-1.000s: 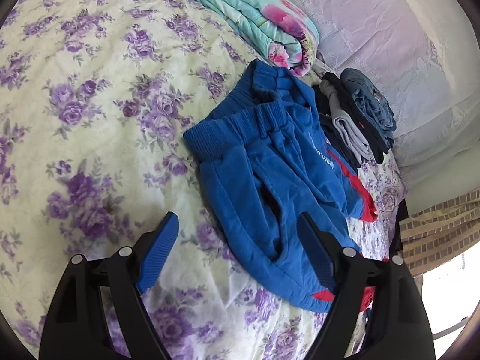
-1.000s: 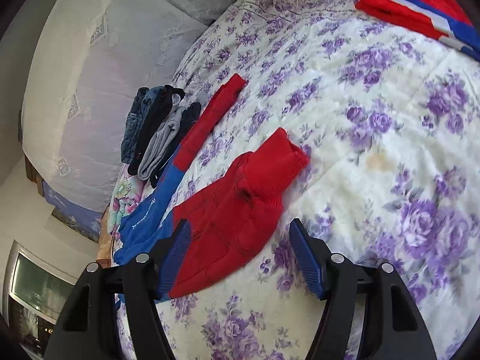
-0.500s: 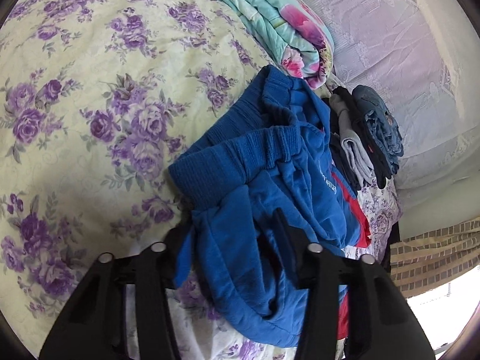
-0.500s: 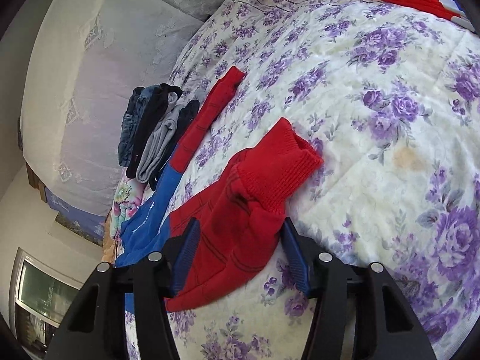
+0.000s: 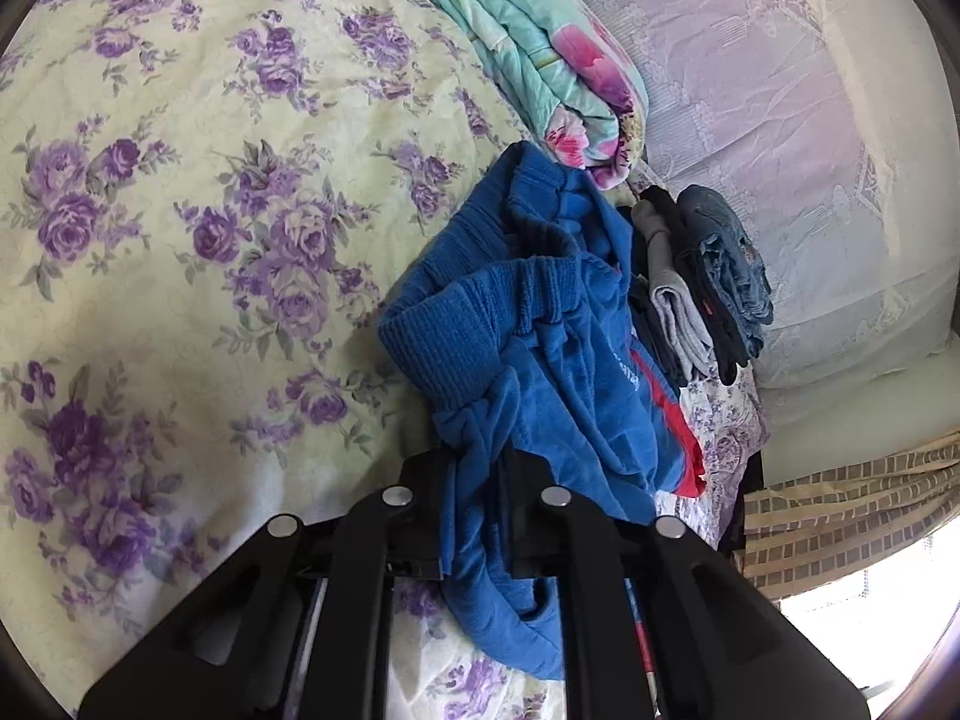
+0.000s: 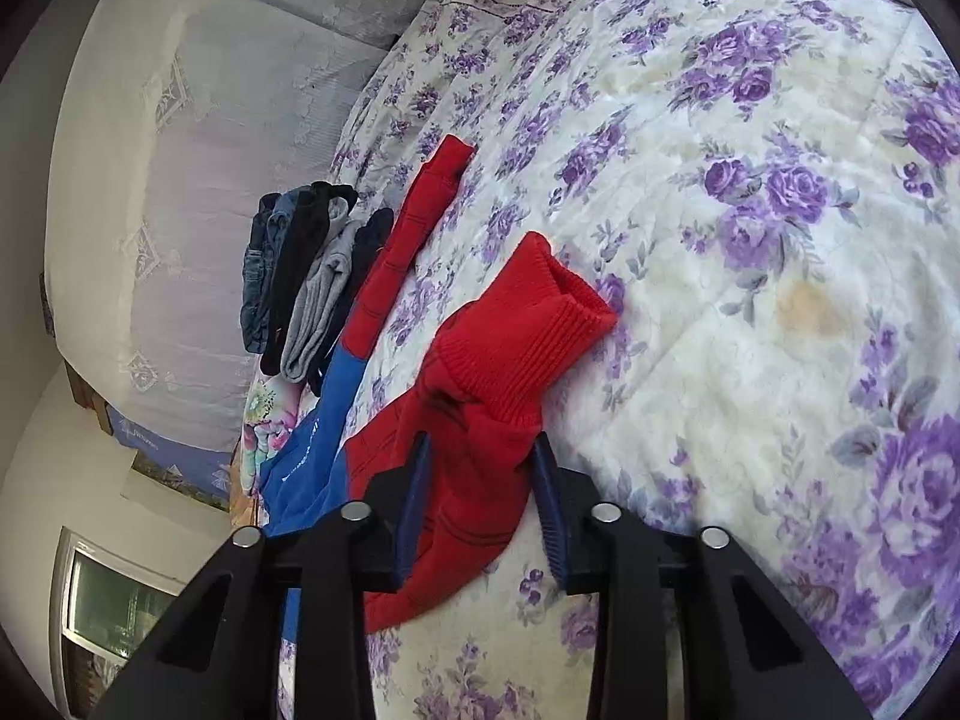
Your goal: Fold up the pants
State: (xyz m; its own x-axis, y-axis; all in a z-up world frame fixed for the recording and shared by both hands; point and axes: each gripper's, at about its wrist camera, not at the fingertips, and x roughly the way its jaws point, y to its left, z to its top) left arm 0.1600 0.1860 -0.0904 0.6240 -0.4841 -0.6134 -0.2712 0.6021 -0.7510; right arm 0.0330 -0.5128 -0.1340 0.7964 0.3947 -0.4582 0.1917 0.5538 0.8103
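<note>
On the flowery bed the pants are pretty much a crumpled heap right now, blue waist end bunched near a folded quilt and a small stack of folded clothes, red leg ends stretched the other way. My left gripper has its fingers pressed together on a wad of blue fabric just below the ribbed waistband, so that end is properly pinched. My right gripper is down at one red leg, near the ribbed cuff; its fingers sit either side of the cloth and look like they're touching it, though with a fair bit of fabric between them I'd call it a loose hold rather than a tight clamp. The other leg lies flat and long beside the stack, not lined up with this one at all. So progress-wise I'd say barely started: both ends are grabbed, but nothing is smoothed, the legs aren't laid together, and no actual fold exists yet. Straightening, matching the legs, then folding is all still ahead.
</note>
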